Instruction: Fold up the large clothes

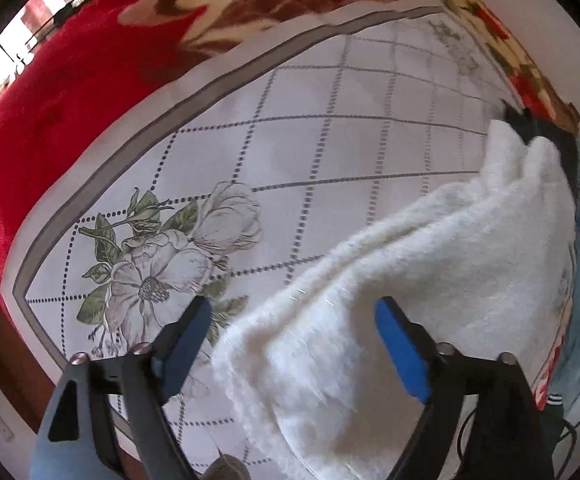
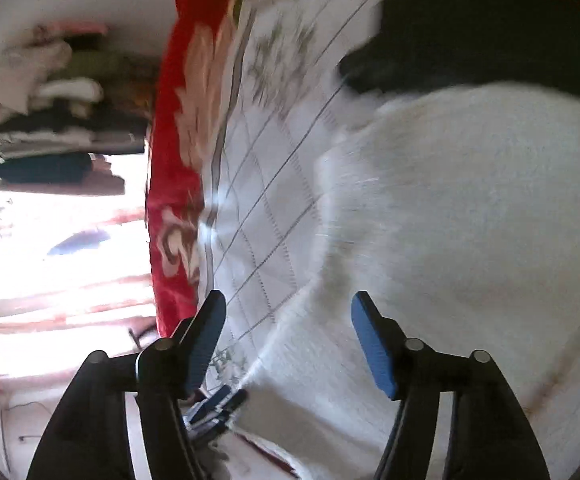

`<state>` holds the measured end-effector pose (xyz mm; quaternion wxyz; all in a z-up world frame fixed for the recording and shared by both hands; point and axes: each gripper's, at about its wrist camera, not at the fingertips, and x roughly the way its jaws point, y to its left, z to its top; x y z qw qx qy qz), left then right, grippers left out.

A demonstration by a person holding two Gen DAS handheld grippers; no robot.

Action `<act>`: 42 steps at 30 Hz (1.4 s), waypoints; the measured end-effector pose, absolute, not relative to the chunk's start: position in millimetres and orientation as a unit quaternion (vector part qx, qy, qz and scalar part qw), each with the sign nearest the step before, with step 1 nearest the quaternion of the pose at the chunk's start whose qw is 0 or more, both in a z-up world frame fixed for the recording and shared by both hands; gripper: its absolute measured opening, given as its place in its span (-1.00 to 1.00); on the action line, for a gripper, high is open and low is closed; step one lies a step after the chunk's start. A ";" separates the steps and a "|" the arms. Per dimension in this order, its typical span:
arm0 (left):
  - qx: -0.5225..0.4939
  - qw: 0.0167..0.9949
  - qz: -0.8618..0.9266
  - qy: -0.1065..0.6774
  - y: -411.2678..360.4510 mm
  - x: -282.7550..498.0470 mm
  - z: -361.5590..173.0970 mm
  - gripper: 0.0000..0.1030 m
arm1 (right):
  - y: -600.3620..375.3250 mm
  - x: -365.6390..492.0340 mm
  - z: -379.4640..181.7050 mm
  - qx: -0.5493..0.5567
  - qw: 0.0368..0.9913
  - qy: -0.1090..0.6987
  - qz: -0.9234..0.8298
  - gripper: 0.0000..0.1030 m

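Checked floral tablecloth (image 1: pixel 329 152) held white fluffy garment (image 1: pixel 429 280), bunched, unfolded (early stage); left gripper (image 1: pixel 293 344) and right gripper (image 2: pixel 288 340) both spread, empty.

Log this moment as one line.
left gripper: open, over white fuzzy garment | right gripper: open, nothing held | garment on checked cloth
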<state>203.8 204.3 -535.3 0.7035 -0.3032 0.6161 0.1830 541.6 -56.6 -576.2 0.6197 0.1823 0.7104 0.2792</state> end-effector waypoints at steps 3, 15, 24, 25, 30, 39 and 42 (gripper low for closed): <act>-0.297 0.714 0.186 0.606 195.6 205.0 -519.8 0.76 | -141.4 529.6 -562.4 0.169 0.675 0.685 0.217 0.44; -0.252 0.721 0.223 0.605 176.9 213.2 -499.1 0.77 | -211.7 523.0 -733.6 0.380 0.564 0.679 0.277 -0.07; -0.205 0.735 0.211 0.611 146.6 227.5 -480.8 0.77 | -308.4 366.8 -668.2 0.487 0.608 0.624 0.055 -0.28; -0.198 0.736 0.205 0.614 140.7 230.2 -483.3 0.77 | -326.6 334.1 -664.6 0.487 0.598 0.636 0.022 -0.15; -0.169 0.732 0.186 0.633 117.2 241.7 -509.0 0.77 | -376.1 255.9 -670.7 0.413 0.534 0.738 -0.019 0.30; -0.107 0.707 0.227 0.661 123.3 256.3 -568.8 0.77 | -382.2 290.4 -567.8 0.226 0.630 0.742 0.044 0.30; -0.137 0.694 0.227 0.669 136.4 253.2 -586.0 0.93 | -358.4 342.6 -559.6 0.174 0.675 0.710 0.099 0.31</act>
